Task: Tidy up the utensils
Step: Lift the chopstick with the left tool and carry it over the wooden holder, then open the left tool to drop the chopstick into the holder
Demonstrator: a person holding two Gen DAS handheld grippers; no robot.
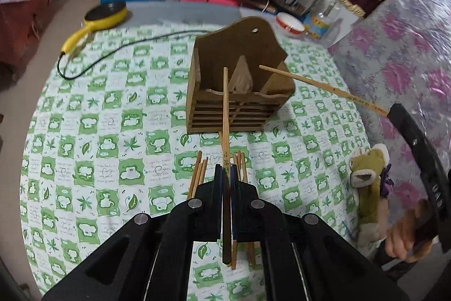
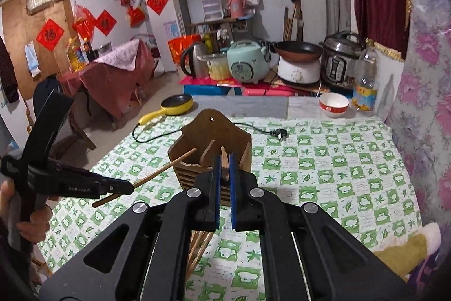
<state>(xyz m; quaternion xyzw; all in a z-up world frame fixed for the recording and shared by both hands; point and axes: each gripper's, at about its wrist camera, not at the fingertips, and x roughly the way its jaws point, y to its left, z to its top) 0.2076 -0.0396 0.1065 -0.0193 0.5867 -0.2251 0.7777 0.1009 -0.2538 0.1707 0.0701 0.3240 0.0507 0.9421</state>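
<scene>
Green-and-white checked cloth covers the counter (image 1: 84, 131), with cookers, a kettle and a yellow pan (image 1: 108, 14) crowded along its far edge; near the middle stands a slatted wooden holder (image 1: 239, 92) with a tall back board and a divider inside. Left claw (image 1: 226, 171) is clamped on one chopstick (image 1: 225, 109), gripped toward its lower third, the free end rising in front of the holder's front rail and not yet inside; right claw (image 2: 224, 185) looks closed on a second chopstick (image 1: 324, 86), though its own camera shows little between the blue pads (image 2: 217, 188), and the left view shows that stick running from the claw's nose with its tip above the holder's right compartment, apparently not yet resting in it. More loose chopsticks (image 1: 198, 174) lie fanned on the cloth just beneath the left claw. I judge these sticks light, stiff and smooth, probably bamboo or lacquered wood, so they should pivot or slip in a narrow pinch if the tip catches on a slat; a hold nearer the thick end gives reach into a compartment, a hold nearer the middle gives steadier aim. The holder itself seems light enough to slide or tip if a stick pushes against its rail, so entry from above looks safer than from the side.
</scene>
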